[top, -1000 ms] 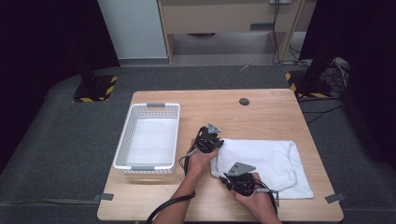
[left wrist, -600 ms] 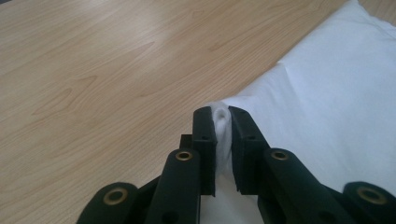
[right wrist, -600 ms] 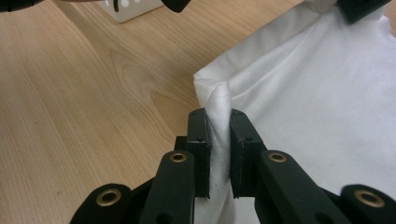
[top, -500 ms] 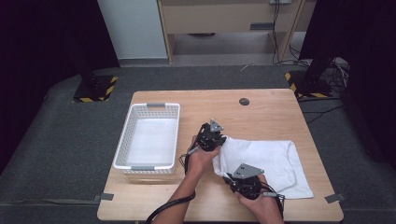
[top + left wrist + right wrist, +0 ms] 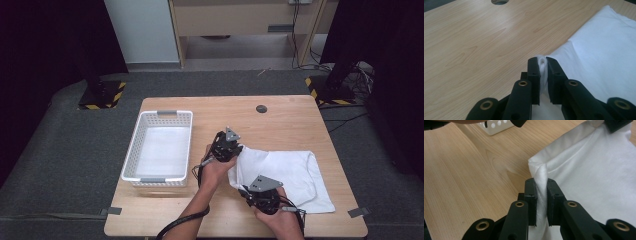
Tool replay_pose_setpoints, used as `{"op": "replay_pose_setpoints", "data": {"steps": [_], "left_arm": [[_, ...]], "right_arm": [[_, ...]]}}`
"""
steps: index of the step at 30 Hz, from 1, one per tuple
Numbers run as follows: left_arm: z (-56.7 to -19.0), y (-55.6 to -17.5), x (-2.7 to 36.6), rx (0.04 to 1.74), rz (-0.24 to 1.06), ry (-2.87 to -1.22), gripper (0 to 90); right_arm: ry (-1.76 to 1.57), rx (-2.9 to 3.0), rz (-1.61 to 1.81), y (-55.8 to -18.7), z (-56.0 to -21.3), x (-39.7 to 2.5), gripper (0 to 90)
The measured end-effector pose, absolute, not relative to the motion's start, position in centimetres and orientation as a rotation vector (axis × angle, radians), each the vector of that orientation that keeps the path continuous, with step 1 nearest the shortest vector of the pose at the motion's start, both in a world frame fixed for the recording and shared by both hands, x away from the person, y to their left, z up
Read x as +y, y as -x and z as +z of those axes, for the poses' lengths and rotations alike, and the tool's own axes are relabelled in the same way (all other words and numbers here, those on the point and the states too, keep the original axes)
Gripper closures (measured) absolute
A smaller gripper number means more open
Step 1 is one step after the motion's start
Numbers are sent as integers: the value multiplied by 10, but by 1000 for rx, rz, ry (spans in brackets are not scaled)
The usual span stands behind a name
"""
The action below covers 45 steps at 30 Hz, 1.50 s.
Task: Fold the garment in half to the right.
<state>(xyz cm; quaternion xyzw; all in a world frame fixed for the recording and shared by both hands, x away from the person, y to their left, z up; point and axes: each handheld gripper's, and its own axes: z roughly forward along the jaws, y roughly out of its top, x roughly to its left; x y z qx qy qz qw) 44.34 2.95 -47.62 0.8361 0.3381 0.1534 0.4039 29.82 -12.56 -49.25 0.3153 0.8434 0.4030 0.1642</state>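
Observation:
A white cloth (image 5: pixel 295 172) lies folded on the right half of the wooden table (image 5: pixel 285 122). My left gripper (image 5: pixel 235 150) is shut on the cloth's far left corner, and white fabric (image 5: pixel 542 65) bulges between its black jaws. My right gripper (image 5: pixel 246 192) is shut on the near left corner, with a pinched fold of the cloth (image 5: pixel 541 182) between its jaws. Both corners are raised a little off the wood. The left gripper (image 5: pixel 617 125) also shows at the top right of the right gripper view, on the cloth's other corner.
An empty white perforated basket (image 5: pixel 137 142) stands on the left side of the table, its corner (image 5: pixel 496 126) in the right gripper view. A dark round cable hole (image 5: pixel 261 108) is near the far edge, hole (image 5: pixel 499 2). Dark floor surrounds the table.
Both grippers have moved right a little with the cloth's left corners, and the cloth's left edge has shifted with them.

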Motion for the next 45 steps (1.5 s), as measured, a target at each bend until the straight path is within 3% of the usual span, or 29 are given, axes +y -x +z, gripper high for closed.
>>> {"op": "replay_pose_setpoints", "data": {"steps": [21,45], "left_arm": [[-444,-442,32,833,430,-2118,831],[-431,-438,59,857,449,-2106,833]], "right_arm": [[-863,2374,1197,-298,-467,-120,811],[-861,2391,1225,-298,-455,-94,812]]}}
